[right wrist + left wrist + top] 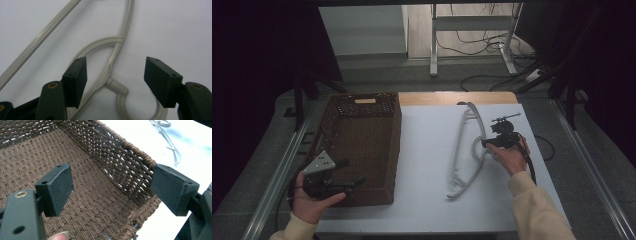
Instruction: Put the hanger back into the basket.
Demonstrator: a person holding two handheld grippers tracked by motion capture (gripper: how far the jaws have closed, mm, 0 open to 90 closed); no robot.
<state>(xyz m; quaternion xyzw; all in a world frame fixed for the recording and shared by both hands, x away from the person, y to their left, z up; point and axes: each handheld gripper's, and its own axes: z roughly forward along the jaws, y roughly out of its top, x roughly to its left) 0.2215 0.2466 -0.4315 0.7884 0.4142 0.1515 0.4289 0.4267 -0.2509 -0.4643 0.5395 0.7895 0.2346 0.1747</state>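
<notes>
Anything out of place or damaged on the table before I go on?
Nothing stands out. The grey hanger lies flat and whole on the white table, apart from the wicker basket. The right gripper is open over the hanger's neck; the left gripper is open over the basket's near corner.

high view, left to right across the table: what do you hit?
left gripper → wicker basket → bare white tabletop → grey plastic hanger → right gripper
</notes>
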